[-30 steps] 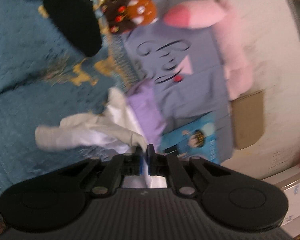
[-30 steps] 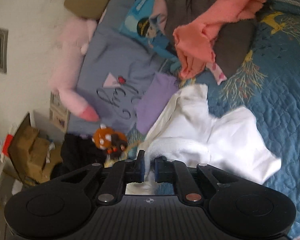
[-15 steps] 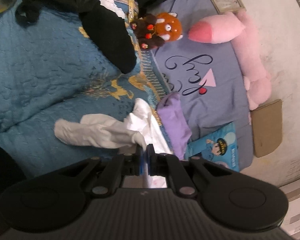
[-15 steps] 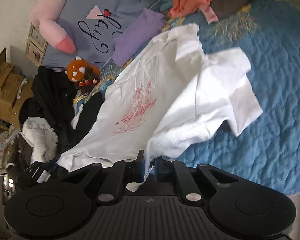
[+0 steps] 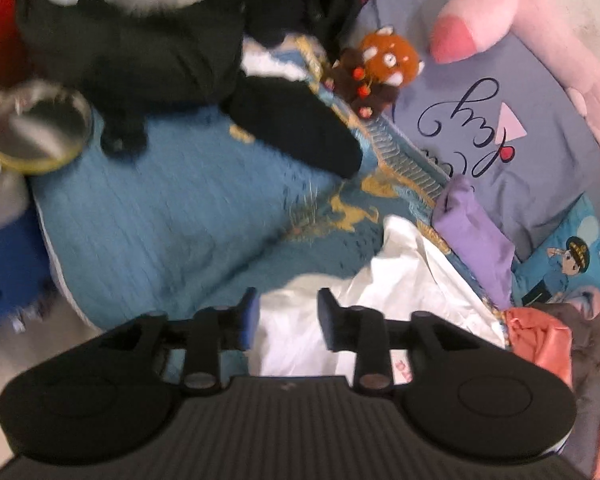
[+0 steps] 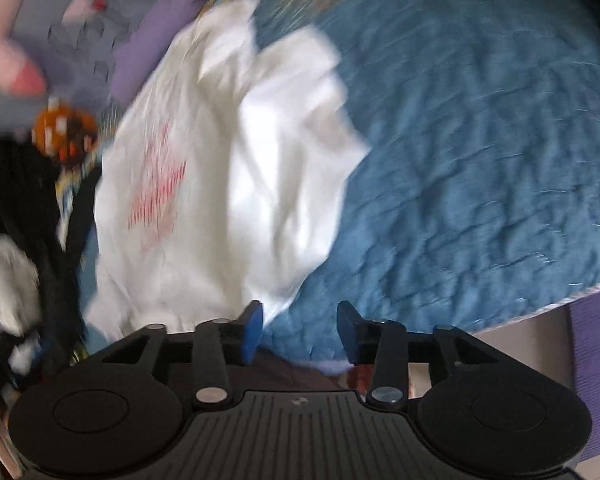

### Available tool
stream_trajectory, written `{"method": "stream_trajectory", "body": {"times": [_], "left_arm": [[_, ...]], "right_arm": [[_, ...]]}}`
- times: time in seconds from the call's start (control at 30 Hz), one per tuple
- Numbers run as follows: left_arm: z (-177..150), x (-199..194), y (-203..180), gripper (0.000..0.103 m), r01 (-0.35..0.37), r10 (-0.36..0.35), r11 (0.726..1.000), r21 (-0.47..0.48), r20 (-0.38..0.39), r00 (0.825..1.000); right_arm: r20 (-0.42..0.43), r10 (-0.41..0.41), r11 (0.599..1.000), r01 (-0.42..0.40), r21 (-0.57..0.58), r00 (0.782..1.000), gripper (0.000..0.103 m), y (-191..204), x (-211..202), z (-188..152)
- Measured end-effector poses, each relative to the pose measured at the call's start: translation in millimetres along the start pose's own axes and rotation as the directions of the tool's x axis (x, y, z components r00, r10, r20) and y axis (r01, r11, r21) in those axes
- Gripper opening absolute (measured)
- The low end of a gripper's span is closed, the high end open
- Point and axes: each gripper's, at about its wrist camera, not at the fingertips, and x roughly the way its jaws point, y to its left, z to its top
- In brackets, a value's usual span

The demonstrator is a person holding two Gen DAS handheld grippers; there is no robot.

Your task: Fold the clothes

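A white T-shirt (image 6: 228, 184) with a red print lies spread on the blue quilted bed cover (image 6: 480, 160). In the left wrist view the shirt (image 5: 380, 304) lies under and beyond my left gripper (image 5: 288, 322), which is open with cloth showing between its jaws but not pinched. My right gripper (image 6: 298, 330) is open at the shirt's near hem, over the bed's front edge, holding nothing. The right wrist view is blurred.
A black garment pile (image 5: 172, 40) and a metal tin (image 5: 36, 132) lie at the bed's left end. A red panda plush (image 5: 384, 60), pink plush (image 5: 520, 12), grey pillow (image 5: 500, 128), purple cloth (image 5: 476, 236), cartoon book (image 5: 568, 264) and orange garment (image 5: 540, 340) lie along the head.
Both grippers were shut on the white shirt and pulled it out flat across the bed. Now both have opened and let it go; the shirt lies spread.
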Motion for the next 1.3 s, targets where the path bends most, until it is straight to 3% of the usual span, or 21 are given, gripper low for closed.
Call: {"method": "stream_trajectory", "body": {"times": [0.07, 0.1, 0.27, 0.37, 0.43, 0.47, 0.5, 0.67, 0.83, 0.93, 1.03, 1.13, 1.23, 1.3], "left_arm": [[2, 0, -7, 0.058, 0.003, -0.003, 0.999, 0.032, -0.002, 1.000], [2, 2, -10, 0.060, 0.010, -0.009, 0.999, 0.042, -0.013, 1.000], [-11, 22, -18, 0.061, 0.034, -0.029, 0.999, 0.035, -0.109, 0.994], [-20, 29, -24, 0.061, 0.031, -0.021, 0.997, 0.069, -0.139, 0.990], [-24, 30, -30, 0.061, 0.039, -0.025, 0.995, 0.091, -0.151, 0.988], [-25, 31, -33, 0.061, 0.045, -0.029, 0.994, 0.101, -0.156, 0.987], [-27, 32, -36, 0.061, 0.050, -0.032, 0.993, 0.110, -0.161, 0.986], [-37, 39, -52, 0.061, 0.070, -0.036, 0.983, 0.168, -0.194, 0.980], [-48, 49, -65, 0.065, 0.088, -0.038, 0.974, 0.211, -0.227, 0.973], [-55, 57, -71, 0.067, 0.087, -0.030, 0.968, 0.236, -0.237, 0.971], [-47, 62, -73, 0.067, 0.075, -0.020, 0.967, 0.244, -0.222, 0.975], [-38, 66, -75, 0.067, 0.063, -0.010, 0.966, 0.251, -0.207, 0.978], [-30, 70, -77, 0.067, 0.051, -0.001, 0.965, 0.258, -0.191, 0.982], [-25, 72, -78, 0.067, 0.043, 0.006, 0.964, 0.262, -0.181, 0.983]], "right_arm": [[0.080, -0.006, 0.999, 0.002, 0.053, 0.997, 0.044, -13, -9, 8], [0.120, -0.011, 0.997, 0.002, 0.079, 0.993, 0.045, -19, -14, 12], [0.272, -0.015, 0.987, -0.029, 0.156, 0.962, 0.046, -46, -16, 38], [0.248, 0.058, 0.977, -0.106, 0.184, 0.967, 0.044, -53, 1, 55], [0.200, 0.140, 0.960, -0.182, 0.214, 0.970, 0.030, -53, 17, 62], [0.179, 0.150, 0.952, -0.191, 0.240, 0.972, 0.009, -52, 25, 64], [0.172, 0.137, 0.948, -0.180, 0.262, 0.976, 0.003, -51, 29, 65], [0.276, 0.128, 0.963, -0.186, 0.194, 0.953, 0.003, -33, 4, 59], [0.419, 0.018, 0.995, -0.056, 0.080, 0.908, 0.003, -25, -64, 77], [0.397, -0.040, 0.999, 0.023, 0.048, 0.917, 0.003, -35, -68, 89], [0.300, -0.128, 0.991, 0.106, 0.087, 0.946, 0.003, -54, -38, 98], [0.247, -0.159, 0.985, 0.136, 0.110, 0.956, 0.003, -65, -16, 98], [0.270, -0.214, 0.974, 0.182, 0.137, 0.939, 0.015, -62, -18, 95], [0.330, -0.312, 0.949, 0.273, 0.158, 0.891, 0.017, -56, -28, 95]]}}
